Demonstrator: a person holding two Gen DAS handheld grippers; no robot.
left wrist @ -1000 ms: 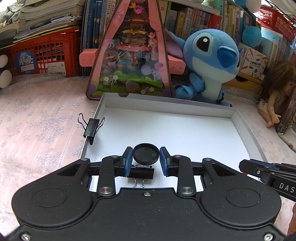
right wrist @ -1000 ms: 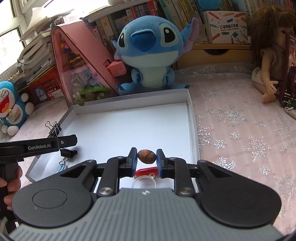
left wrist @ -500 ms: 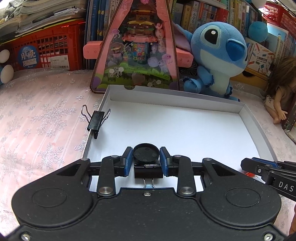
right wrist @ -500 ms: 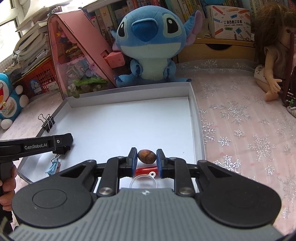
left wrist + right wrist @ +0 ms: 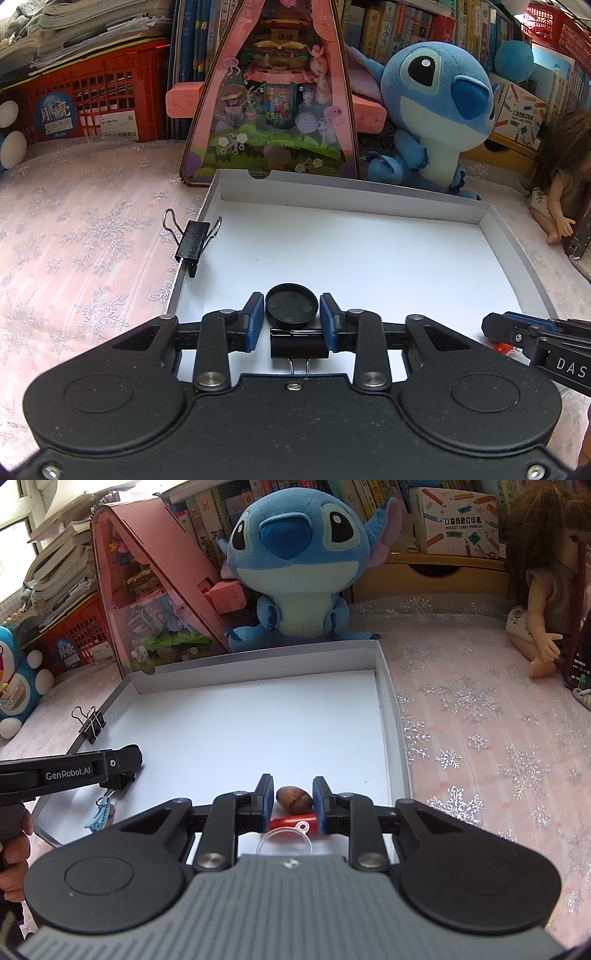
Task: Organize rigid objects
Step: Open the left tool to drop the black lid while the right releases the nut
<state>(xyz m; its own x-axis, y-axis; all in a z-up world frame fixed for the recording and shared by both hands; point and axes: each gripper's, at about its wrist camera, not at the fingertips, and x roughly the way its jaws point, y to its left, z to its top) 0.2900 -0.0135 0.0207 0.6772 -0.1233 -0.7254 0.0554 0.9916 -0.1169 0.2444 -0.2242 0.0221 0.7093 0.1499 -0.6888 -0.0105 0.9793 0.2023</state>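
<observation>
In the left wrist view my left gripper [image 5: 291,317] is low over the white tray [image 5: 509,258]. A black round cap [image 5: 291,306] lies between its blue pads. The jaws are opening and barely clear the cap's rim. A black binder clip [image 5: 299,347] lies just under the fingers. In the right wrist view my right gripper [image 5: 293,801] straddles a brown nut [image 5: 294,799] that rests on the tray [image 5: 384,709]. Its jaws are opening too, with a thin gap beside the nut. A red piece [image 5: 291,820] and a clear ring [image 5: 284,843] lie below it.
A second binder clip [image 5: 194,240] is clamped on the tray's left rim. A small blue charm [image 5: 99,812] lies near the tray's front left corner. A blue plush [image 5: 295,565], a pink toy house [image 5: 273,92] and a doll [image 5: 543,602] stand behind the tray. A red crate [image 5: 92,96] stands at the far left.
Both pairs of jaws have eased apart slightly around the cap and the nut. The left view has shifted a little, so the binder clip beneath it now sits centred.
</observation>
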